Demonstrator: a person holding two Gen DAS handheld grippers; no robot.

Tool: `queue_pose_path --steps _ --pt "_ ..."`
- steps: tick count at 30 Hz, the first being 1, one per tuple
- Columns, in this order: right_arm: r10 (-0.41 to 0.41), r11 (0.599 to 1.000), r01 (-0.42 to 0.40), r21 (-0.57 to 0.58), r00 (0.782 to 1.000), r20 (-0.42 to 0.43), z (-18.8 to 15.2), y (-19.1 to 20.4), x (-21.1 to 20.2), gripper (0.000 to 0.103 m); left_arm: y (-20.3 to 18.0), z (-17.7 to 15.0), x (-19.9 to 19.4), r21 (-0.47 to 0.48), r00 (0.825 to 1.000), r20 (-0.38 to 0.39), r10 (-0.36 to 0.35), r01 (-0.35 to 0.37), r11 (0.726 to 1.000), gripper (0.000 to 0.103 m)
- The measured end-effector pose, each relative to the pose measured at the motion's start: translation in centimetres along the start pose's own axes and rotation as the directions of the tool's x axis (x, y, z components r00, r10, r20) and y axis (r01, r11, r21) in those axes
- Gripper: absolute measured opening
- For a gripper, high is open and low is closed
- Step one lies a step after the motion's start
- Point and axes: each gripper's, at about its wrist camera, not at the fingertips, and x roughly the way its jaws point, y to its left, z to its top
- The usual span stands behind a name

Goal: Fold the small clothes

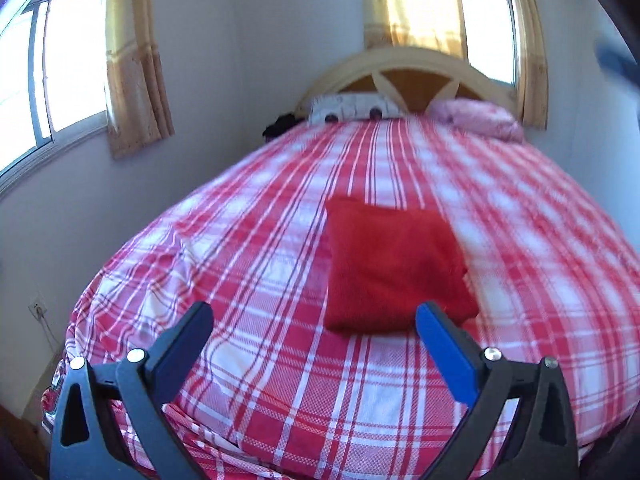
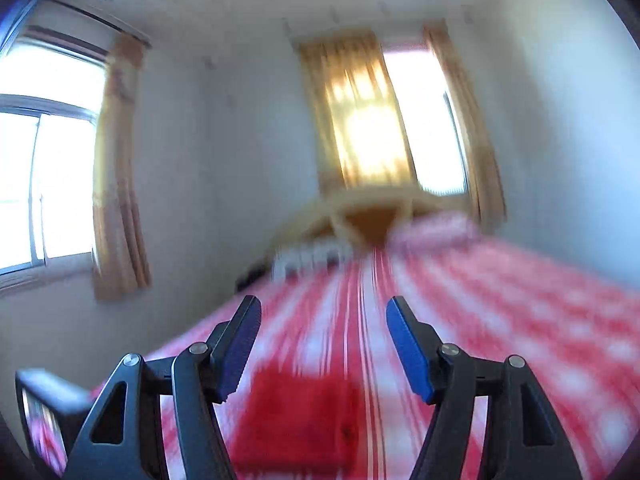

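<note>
Red cloth [image 1: 394,268] sits folded square mid-frame on the bed [image 1: 280,380], both left gripper [image 1: 314,320] and right gripper [image 2: 320,320] fingers wide and empty, so this piece looks done.

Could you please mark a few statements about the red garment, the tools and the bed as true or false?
1. The red garment lies folded on the plaid bedsheet. True.
2. The left tool grips the garment. False: it is open, holding nothing.
3. The right tool stands open and empty. True.
4. The bedsheet is plain blue. False: red and white plaid.
5. A pink bundle lies near the headboard. True.
</note>
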Motion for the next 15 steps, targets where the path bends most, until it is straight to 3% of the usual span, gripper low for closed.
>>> queue_pose_path --steps 3,7,11,15 --pt "-0.020 0.995 0.032 -0.098 0.991 0.129 3.0 2.3 -0.7 0.078 0.9 0.6 -1.0 -0.019 1.000 0.029 -0.004 0.005 1.000 0.103" --pt "-0.086 0.964 0.107 -0.244 0.991 0.098 3.8 4.1 -1.1 0.078 1.8 1.0 -1.8 -0.024 0.998 0.058 0.034 -0.033 0.999 0.103" --pt "-0.132 0.945 0.099 -0.312 0.988 -0.086 2.0 3.4 -1.0 0.078 2.4 0.9 -3.1 -0.032 0.991 0.105 0.086 -0.084 0.996 0.103" --pt "-0.112 0.958 0.016 -0.288 0.940 -0.323 -1.1 1.9 -1.0 0.079 2.3 0.8 -4.3 -0.051 0.983 0.145 0.115 -0.109 0.993 0.103"
